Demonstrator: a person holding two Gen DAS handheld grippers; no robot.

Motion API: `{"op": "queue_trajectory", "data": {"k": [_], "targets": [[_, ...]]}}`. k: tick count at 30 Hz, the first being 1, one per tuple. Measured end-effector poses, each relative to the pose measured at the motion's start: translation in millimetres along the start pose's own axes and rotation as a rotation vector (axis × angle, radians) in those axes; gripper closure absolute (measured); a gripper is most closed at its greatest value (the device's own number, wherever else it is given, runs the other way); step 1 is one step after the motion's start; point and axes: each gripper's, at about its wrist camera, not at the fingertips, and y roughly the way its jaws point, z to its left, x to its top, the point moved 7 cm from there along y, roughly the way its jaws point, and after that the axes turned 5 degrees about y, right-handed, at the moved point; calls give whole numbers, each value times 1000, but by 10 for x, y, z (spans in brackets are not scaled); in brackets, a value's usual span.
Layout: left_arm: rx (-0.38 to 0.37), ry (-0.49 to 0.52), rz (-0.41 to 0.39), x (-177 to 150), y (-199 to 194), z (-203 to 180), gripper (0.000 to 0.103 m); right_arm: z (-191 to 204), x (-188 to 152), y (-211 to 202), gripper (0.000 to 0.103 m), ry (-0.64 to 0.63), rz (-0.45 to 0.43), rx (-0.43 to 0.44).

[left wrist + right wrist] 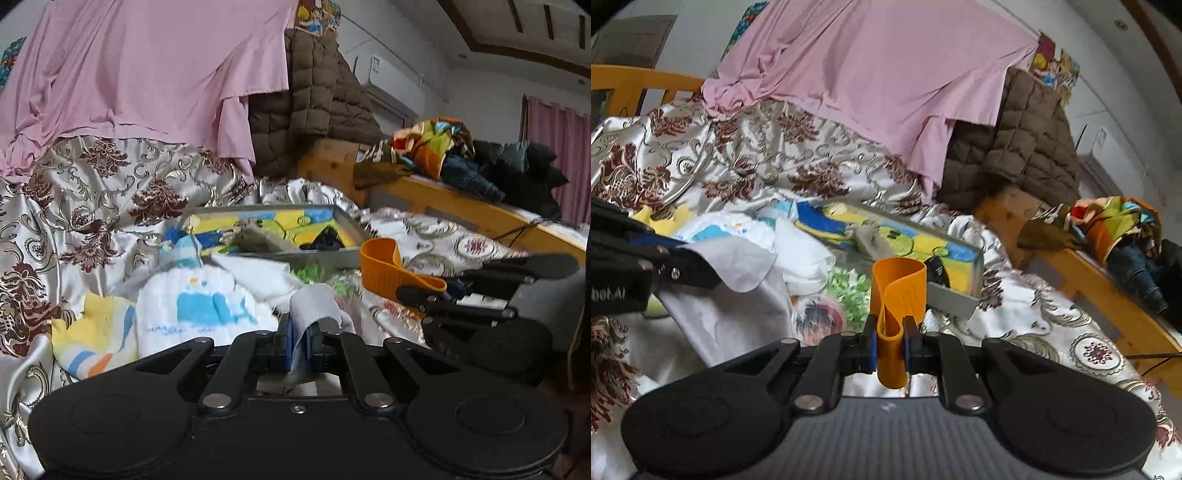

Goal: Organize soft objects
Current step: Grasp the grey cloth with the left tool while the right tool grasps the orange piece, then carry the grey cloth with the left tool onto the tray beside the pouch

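- Spreading across the whole foreground, the patterned satin bedspread (1015, 306) is slack and wrinkled; a low-swung gripper could catch a fold and drag the pile resting on it.
- Hanging behind, the pink sheet (147, 74) and the brown quilted jacket (317, 99) close off the far side, so open room lies mainly above the bed and toward the viewer.
- On the right, the wooden bed rail (1100, 280) forms a hard edge, carrying a heap of clothes (1119, 229); a wide swing that way risks striking it.
- Centrally, the grey tray (953, 299) sits just beyond both grippers, its raised rim a lip that a load carried too low could clip.
- Left gripper (300, 343): jaws pressed together on a corner of the grey cloth (314, 302), lifted above the whale-print towel (207, 306); the thin pinch may slip, and the trailing end, blurred here, possibly still drags on neighbouring items.
- Right gripper (891, 345): jaws pinching the folded orange silicone piece (897, 284), held upright near the tray's front wall; the springy fold could pop out if the grip eases.
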Motion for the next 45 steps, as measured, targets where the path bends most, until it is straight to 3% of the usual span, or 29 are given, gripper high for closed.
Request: {"op": "queue_trajectory", "data": {"k": [11, 17, 25, 34, 45], "targets": [[47, -66, -32, 340, -61, 16, 96, -95, 88, -55, 88, 17, -51, 17], [59, -70, -60, 639, 128, -30, 96, -245, 234, 33, 88, 65, -80, 29], [52, -89, -115, 1094, 604, -101, 96, -554, 488, 353, 88, 127, -122, 12], [59, -103, -122, 1465, 1337, 60, 96, -865, 765, 1085, 88, 188, -169, -12], [90, -143, -65, 1490, 2346, 236, 96, -1222, 568, 1921, 88, 345, -121, 19]]}}
